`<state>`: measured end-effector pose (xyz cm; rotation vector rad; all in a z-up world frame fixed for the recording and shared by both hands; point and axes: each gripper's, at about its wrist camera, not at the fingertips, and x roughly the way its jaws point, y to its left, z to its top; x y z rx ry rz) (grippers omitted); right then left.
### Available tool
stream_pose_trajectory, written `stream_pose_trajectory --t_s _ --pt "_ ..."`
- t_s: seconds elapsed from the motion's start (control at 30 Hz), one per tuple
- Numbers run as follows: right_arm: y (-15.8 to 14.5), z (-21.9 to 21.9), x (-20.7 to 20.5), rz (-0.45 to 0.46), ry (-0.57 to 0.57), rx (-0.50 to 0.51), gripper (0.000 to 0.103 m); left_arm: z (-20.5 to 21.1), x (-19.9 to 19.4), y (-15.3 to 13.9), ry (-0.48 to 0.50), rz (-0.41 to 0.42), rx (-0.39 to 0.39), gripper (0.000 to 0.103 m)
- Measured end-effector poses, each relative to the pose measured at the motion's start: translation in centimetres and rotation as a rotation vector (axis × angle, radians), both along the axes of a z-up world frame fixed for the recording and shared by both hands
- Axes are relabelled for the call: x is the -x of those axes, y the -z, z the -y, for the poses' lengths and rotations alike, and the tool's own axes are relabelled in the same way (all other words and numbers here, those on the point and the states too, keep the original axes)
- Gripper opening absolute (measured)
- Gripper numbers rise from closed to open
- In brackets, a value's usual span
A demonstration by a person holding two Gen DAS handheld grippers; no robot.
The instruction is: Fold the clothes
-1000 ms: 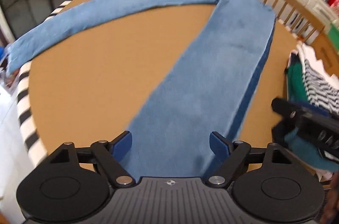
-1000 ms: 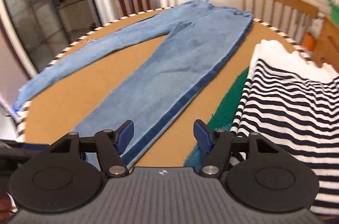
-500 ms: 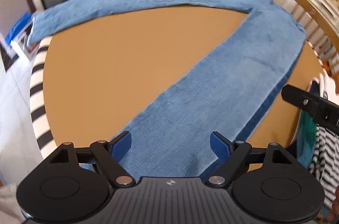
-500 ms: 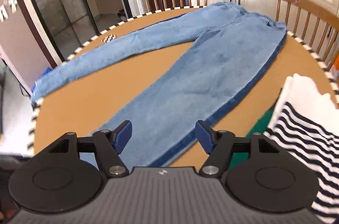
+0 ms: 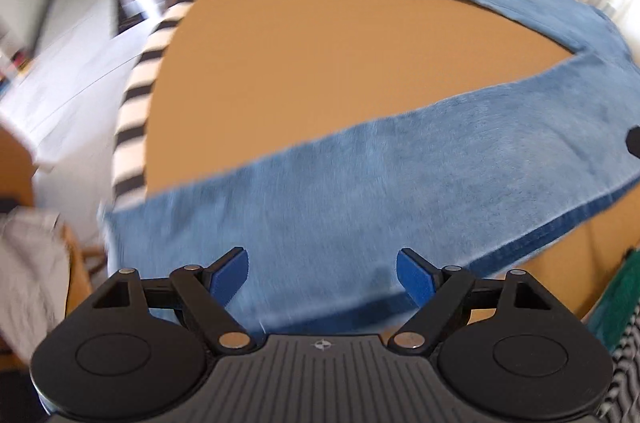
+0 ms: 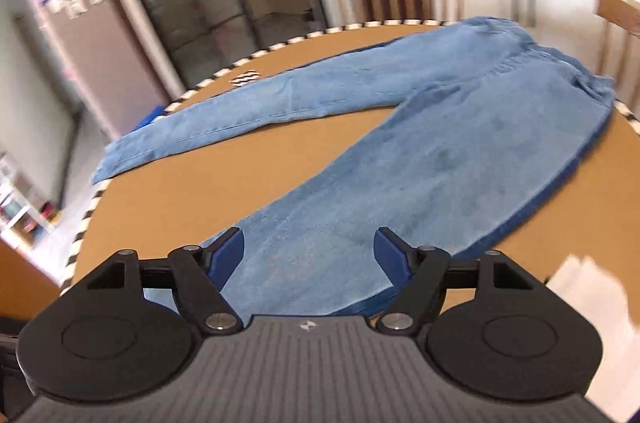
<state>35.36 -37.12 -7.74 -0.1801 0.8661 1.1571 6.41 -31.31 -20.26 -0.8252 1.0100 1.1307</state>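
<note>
Blue jeans [image 6: 460,143] spread flat on round table [image 6: 224,199], no label legible

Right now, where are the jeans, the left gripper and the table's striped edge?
jeans [image 6: 460,159]: right wrist view, near leg's thigh.
left gripper [image 5: 322,277]: left wrist view, between open fingertips.
striped edge [image 5: 134,103]: left wrist view, left rim.

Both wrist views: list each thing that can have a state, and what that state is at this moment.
jeans: spread flat on the table, unfolded, legs splayed apart in a V.
far leg: its cuff end overhangs the table edge.
left gripper: open, empty, over the near leg.
right gripper: open, empty, over the near leg.
striped garment: at the table's right side, mostly out of frame.
</note>
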Motion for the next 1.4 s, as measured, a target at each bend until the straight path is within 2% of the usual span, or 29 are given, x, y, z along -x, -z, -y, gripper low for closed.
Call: stream_pose_trajectory --t_s 0.07,0.2,0.37,0.77,1.0,1.07,1.13,1.2,1.33,1.4 --pt "-0.2 1.2 -1.8 -0.007 -0.034 -0.016 0.077 1.4 -0.6 -0.1 -0.063 -0.02 -0.007 0.085" --pt "0.0 4.0 -6.0 -0.041 0.003 -0.038 0.079 3.7 -1.5 -0.4 -0.172 -0.046 -0.015 0.085" --pt "1.6 5.5 -10.9 -0.192 0.09 -0.079 0.079 4.4 -1.8 -0.4 -0.238 -0.018 0.007 0.087" --pt "3.3 6.4 -16.1 -0.156 0.178 -0.061 0.08 6.2 -2.3 -0.5 -0.394 0.05 0.06 0.088" --pt "5.2 8.2 -21.8 -0.247 0.351 -0.094 0.081 6.9 -0.5 0.9 -0.52 0.126 0.132 0.089" --pt "5.7 8.0 -22.4 -0.228 0.351 -0.083 0.08 7.1 -0.3 1.1 -0.552 0.149 0.135 0.089" --pt "6.5 7.7 -23.1 -0.261 0.362 -0.074 0.08 7.1 0.0 1.3 -0.591 0.18 0.121 0.09" --pt "7.4 7.7 -24.0 -0.353 0.392 -0.086 0.08 7.2 0.5 1.2 -0.648 0.254 0.112 0.09" --pt "9.2 7.7 -25.0 -0.521 0.468 -0.11 0.08 7.9 2.2 1.8 -0.848 0.493 0.127 0.09" --pt "9.6 7.6 -25.0 -0.547 0.478 -0.128 0.079 8.3 3.3 2.5 -0.962 0.609 0.144 0.09"
